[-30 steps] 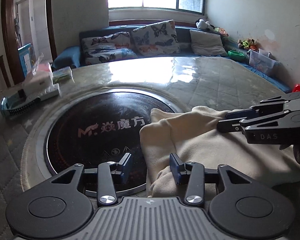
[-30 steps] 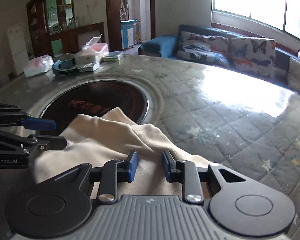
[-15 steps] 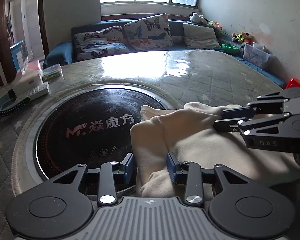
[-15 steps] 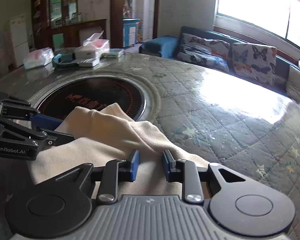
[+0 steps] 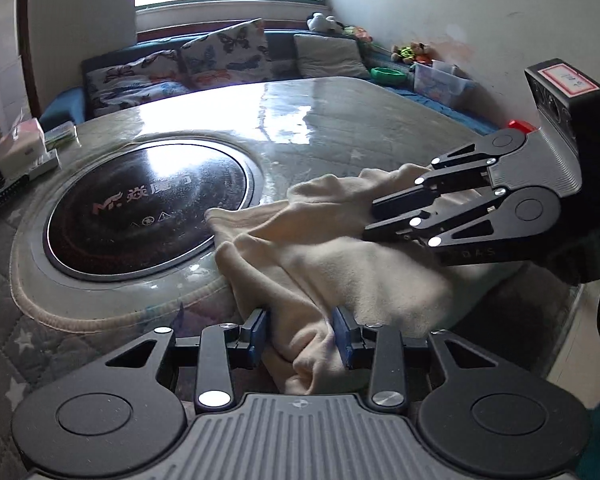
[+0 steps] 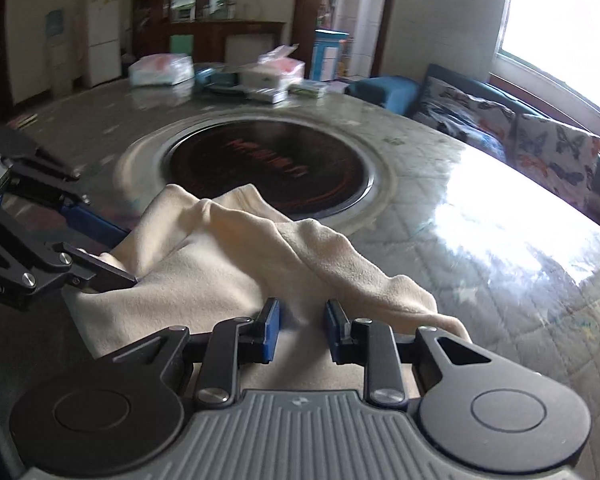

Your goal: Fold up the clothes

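Flanking cream garment (image 5: 340,264), left tool (image 5: 300,336) low, right tool (image 6: 302,330) level, fingers parted

A round table (image 5: 340,112) with a black hob (image 5: 144,208), butterfly cushions (image 5: 224,54) behind.

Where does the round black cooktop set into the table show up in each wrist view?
Left wrist view: black cooktop at centre left, left of the cream garment.
Right wrist view: upper centre, beyond the garment.
Shared landmark: butterfly-print cushions on the sofa.
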The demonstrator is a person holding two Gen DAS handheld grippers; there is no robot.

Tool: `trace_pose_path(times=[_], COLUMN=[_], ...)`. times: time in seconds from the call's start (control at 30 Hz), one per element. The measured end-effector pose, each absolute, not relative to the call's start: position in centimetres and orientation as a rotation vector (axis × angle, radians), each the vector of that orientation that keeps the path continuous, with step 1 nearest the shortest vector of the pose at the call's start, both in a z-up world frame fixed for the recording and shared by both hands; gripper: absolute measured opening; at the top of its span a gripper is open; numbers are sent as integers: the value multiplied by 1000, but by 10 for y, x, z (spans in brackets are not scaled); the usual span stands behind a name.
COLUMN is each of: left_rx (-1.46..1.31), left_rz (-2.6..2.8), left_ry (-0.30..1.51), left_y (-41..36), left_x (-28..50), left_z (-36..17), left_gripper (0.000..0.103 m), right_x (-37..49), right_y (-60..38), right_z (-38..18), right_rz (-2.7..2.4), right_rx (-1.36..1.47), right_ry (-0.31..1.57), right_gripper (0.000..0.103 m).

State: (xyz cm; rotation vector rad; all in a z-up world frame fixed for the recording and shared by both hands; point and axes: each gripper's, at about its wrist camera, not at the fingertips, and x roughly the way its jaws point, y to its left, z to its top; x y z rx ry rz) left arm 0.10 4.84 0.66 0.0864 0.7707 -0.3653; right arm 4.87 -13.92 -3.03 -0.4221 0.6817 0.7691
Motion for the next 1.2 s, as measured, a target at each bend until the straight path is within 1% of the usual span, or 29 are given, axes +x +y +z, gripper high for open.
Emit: trace_pose_path(times=[0.13, 0.27, 0.5, 0.57, 0.63, 0.67, 0.7, 0.73, 0.77, 0.83, 0.87, 0.9, 1.2], left_rx=[76, 98, 145, 139, 130, 127, 126, 126, 126, 134, 139, 141, 125], left_rz=[-314, -287, -321, -323, -317, -311, -306, -303, -303, -308, -310, -313, -296], left_ry=[729, 674, 716, 723, 731, 734, 730, 726, 719, 700, 691, 685, 620], left_y=[56, 57, 48, 48, 50, 51, 51, 52, 52, 52, 51, 51, 54], left_x=[12, 30, 52, 52, 53, 54, 54, 54, 54, 51, 50, 49, 52], left_z=[16, 24, 8, 6, 4, 3, 3, 4, 4, 7, 8, 9, 23], left_gripper=[40, 40, 40, 38, 22, 18, 11, 8, 7, 6, 6, 6, 5], right_x=[40, 48, 80, 90, 101, 107, 112, 115, 116, 117, 115, 113, 101], right_y=[-156, -180, -210, -217, -218, -216, -213, -212, -211, -209, -209, -209, -217], right_z=[-24, -11, -10, -11, -13, -16, -19, -22, -24, -28, -27, -26, -10], right_rz=[732, 642, 586, 577, 592, 590, 588, 585, 582, 578, 576, 573, 519], right_rx=[-345, -245, -101, -59, -31, -20, -13, -10, -7, -4, -4, -4, 1], right_ry=[694, 665, 737, 765, 794, 816, 838, 849, 857, 863, 855, 846, 734], right_gripper=[24, 24, 25, 25, 25, 25, 25, 25, 24, 17, 9, 5, 4])
